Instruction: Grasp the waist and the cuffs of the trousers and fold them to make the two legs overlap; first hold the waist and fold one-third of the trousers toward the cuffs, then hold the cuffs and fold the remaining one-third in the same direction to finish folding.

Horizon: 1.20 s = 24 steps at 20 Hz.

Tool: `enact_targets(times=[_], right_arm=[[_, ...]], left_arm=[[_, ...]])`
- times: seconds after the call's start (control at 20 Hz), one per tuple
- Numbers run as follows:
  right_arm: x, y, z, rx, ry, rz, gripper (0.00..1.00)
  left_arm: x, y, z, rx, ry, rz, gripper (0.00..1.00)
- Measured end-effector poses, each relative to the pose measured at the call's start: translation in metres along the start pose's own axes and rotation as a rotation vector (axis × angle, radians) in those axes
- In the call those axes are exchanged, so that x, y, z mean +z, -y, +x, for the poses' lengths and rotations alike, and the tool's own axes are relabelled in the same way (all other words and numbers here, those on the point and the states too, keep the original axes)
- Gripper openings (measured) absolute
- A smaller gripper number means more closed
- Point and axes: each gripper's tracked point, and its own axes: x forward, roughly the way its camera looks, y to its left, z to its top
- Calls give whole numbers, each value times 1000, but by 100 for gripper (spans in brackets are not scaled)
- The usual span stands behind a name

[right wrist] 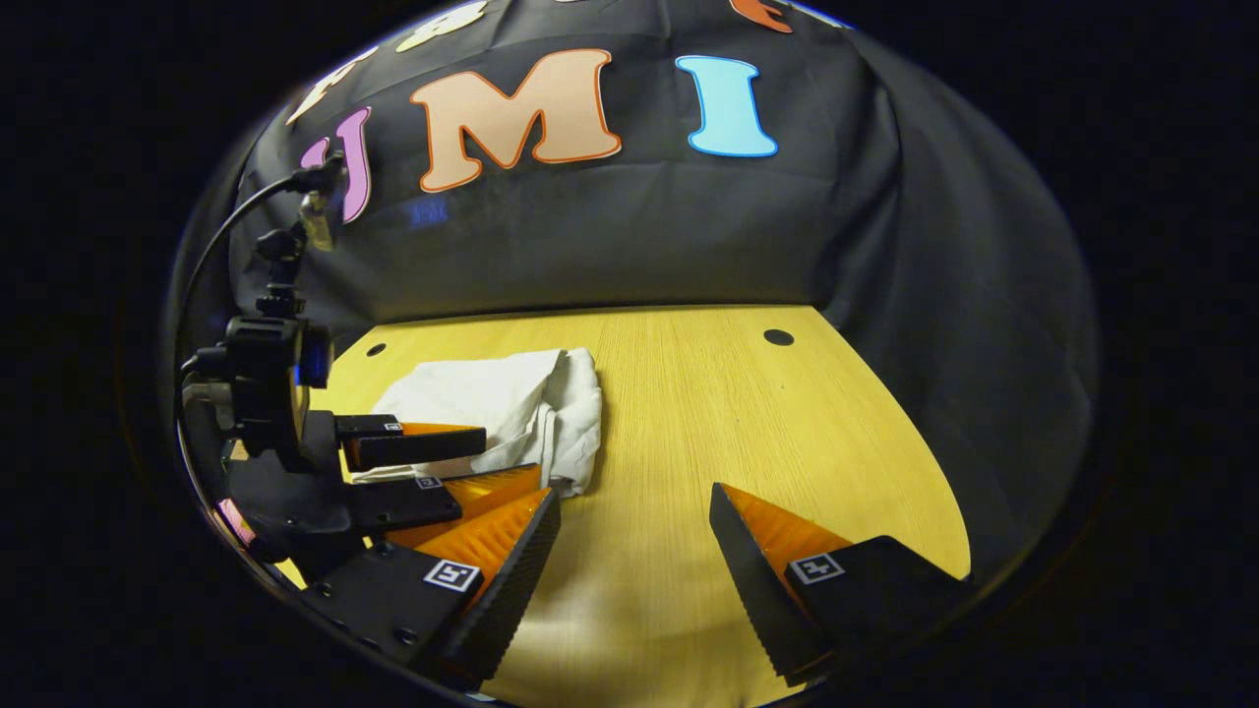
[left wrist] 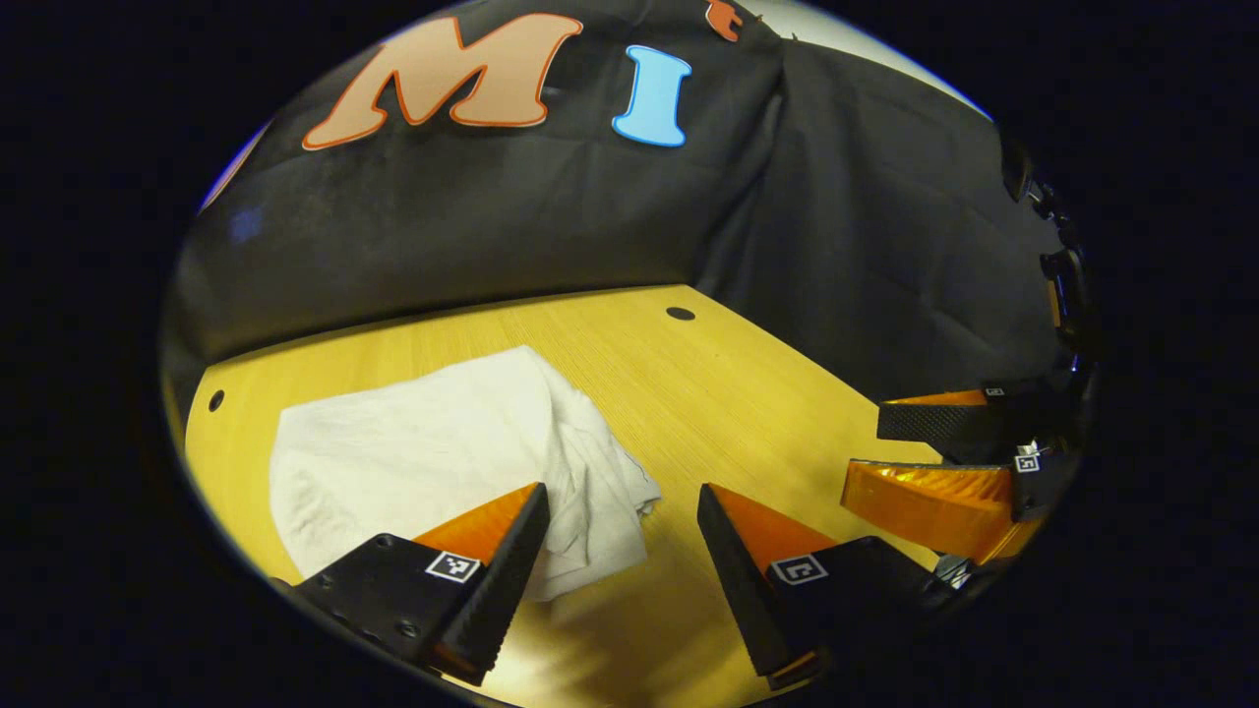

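Trousers [left wrist: 443, 452] folded on table [left wrist: 689, 393]; left claw [left wrist: 622, 511], right claw [right wrist: 634, 516] both agape, empty.

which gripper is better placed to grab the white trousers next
Left, probably. The left gripper hangs open right at the edge of the bundled white cloth trousers; the right gripper is open over bare wooden table, farther off.

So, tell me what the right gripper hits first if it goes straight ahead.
Probably the bare wooden table: the open right gripper points past the folded white trousers, which lie left of its line. Beyond is the booth wall, though depth is unclear.
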Motion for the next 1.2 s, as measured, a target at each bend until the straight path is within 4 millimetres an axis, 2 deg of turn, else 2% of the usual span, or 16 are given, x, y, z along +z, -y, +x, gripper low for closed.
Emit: enact_targets(times=[0.2,0.4,0.5,0.55,0.65,0.7,0.85,0.95,1.0,1.05,1.2], right_arm=[[10,-18,-9,21,31,20,98],[21,-29,-19,27,74,16,98],[26,-37,-24,34,94,25,94],[27,-39,-26,33,103,26,98],[30,-44,-32,35,119,26,94],[31,-48,-35,39,128,28,98],[27,-57,-42,46,135,32,94],[25,-61,-46,45,132,36,98],[24,-63,-47,42,131,38,94],[23,-64,-48,38,131,40,98],[22,-65,-50,25,133,43,98]], left_arm=[[25,-12,-35,42,65,-21,91],[37,-51,-85,121,116,-48,91],[41,-73,-112,170,136,-63,91],[42,-85,-125,196,147,-72,91],[41,-105,-148,243,166,-87,90],[41,-113,-158,266,175,-94,91],[35,-129,-172,310,176,-115,91],[28,-130,-176,322,170,-137,91],[26,-130,-178,322,165,-144,91],[25,-130,-179,324,161,-143,91],[12,-133,-185,321,135,-131,91]])
